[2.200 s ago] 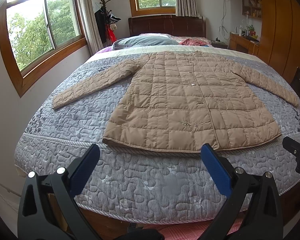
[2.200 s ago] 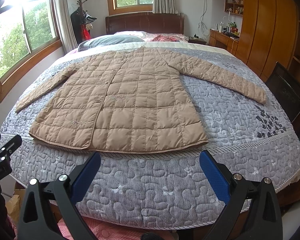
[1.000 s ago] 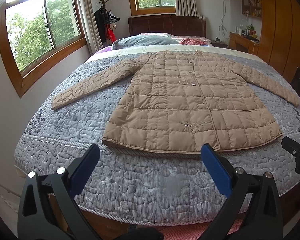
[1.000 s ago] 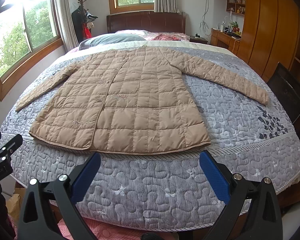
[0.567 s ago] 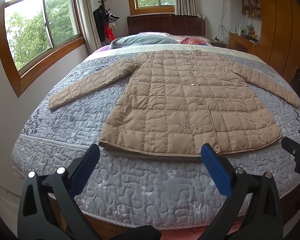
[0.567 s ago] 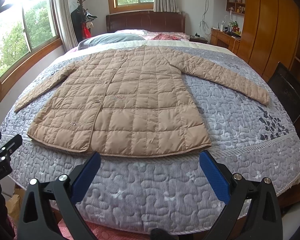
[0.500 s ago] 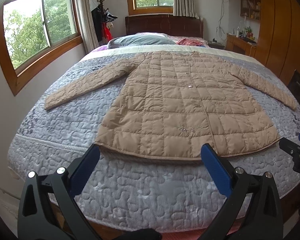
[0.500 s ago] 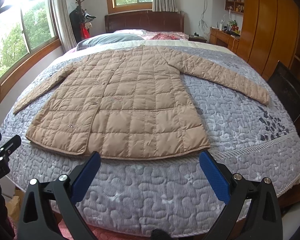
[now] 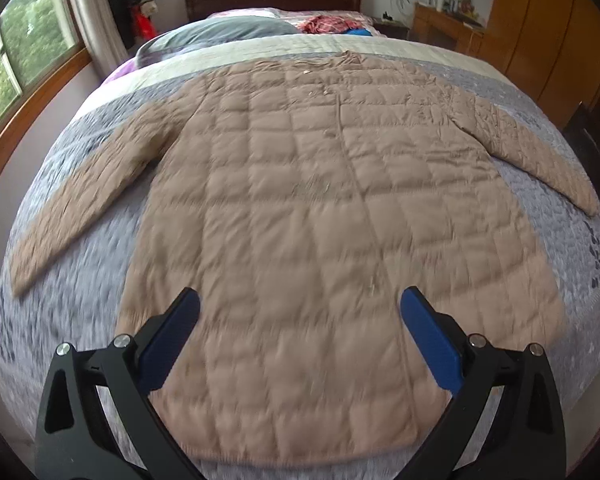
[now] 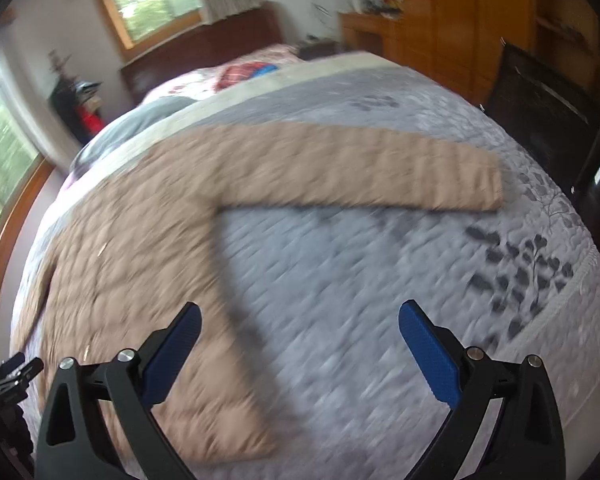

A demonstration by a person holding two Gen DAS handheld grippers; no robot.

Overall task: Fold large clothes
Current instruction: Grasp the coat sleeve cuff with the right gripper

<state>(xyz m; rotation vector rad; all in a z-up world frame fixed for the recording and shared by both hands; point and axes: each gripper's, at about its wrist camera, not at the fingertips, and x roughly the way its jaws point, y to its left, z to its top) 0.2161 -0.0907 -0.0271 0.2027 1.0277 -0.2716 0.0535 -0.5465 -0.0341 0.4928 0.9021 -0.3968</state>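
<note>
Opening the fold: a tan quilted coat [image 9: 300, 208] is lying flat and face up on the grey quilted bed [image 9: 80, 184], collar toward 12 o'clock near the pillows [image 9: 220, 32], hem toward 6 o'clock at the foot, both sleeves spread out to the sides and nothing yet folded. Left claw [image 9: 300, 304] is hanging over the lower body of the coat, its blue pads [image 9: 172, 336] standing wide apart and gripping nothing; whether they are touching the cloth cannot be told. Right claw [image 10: 300, 320] is likewise gaping wide and empty, hanging over the bare bedcover just past the coat's side seam, with the right sleeve [image 10: 364, 168] running from 10 o'clock out to 2 o'clock ahead of it, cuff well apart from the pads. Both views are smeared with motion, so fine detail of seams and buttons is unclear. Judged step: approach, before any first grasp. Next move is probably calling for the right claw to be reaching on toward 1 o'clock, closing on the sleeve near the cuff and carrying it across the chest, while the left claw is taking the opposite sleeve [image 9: 80, 208] at 9 o'clock or pinning the body. Padded fabric is likely springing back, so a firm pinch is wanted.
</note>
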